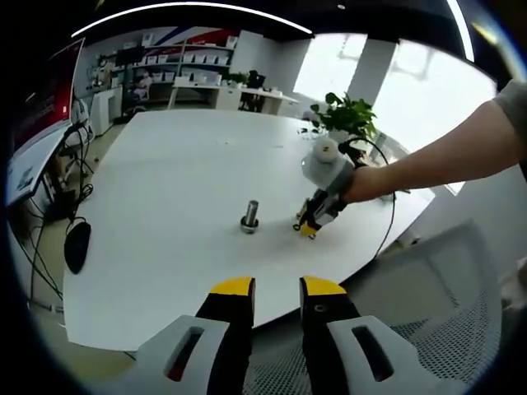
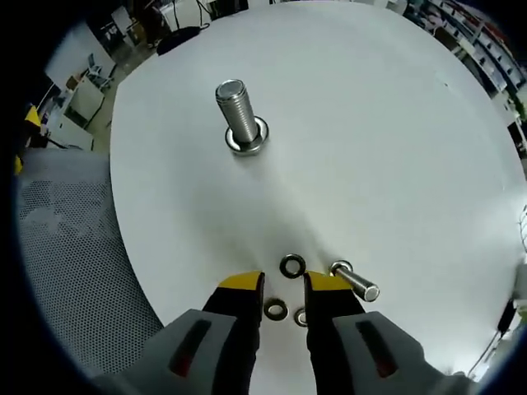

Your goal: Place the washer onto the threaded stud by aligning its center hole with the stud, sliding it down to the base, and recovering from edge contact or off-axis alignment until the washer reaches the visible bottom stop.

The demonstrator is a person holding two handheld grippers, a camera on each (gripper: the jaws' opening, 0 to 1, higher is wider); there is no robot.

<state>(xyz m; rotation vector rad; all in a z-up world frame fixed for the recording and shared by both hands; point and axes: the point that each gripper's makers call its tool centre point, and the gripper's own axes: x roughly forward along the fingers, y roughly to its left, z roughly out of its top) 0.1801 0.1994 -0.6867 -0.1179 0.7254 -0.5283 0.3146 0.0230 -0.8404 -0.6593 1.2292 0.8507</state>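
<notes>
A threaded stud point(image 1: 249, 216) point(image 2: 237, 115) stands upright near the middle of the round white table point(image 1: 165, 214) point(image 2: 370, 148), with a metal ring around its base. Three small washers lie flat at my right gripper point(image 2: 284, 284). One washer point(image 2: 291, 266) is just ahead of the fingertips. A second washer point(image 2: 276, 310) lies between the jaws, and a third point(image 2: 300, 317) is half hidden by the right jaw. The jaws stand a little apart and low over the table. A person's arm holds that right gripper point(image 1: 309, 226), right of the stud. My left gripper point(image 1: 277, 288) hangs open over the table's near edge, holding nothing.
A loose bolt point(image 2: 356, 281) lies on its side just right of the washers. A grey mesh chair point(image 1: 436, 329) point(image 2: 58, 247) stands by the table edge. At the far rim are a potted plant point(image 1: 350, 115) and a cable point(image 1: 389, 214). A black mouse point(image 1: 76, 245) rests left.
</notes>
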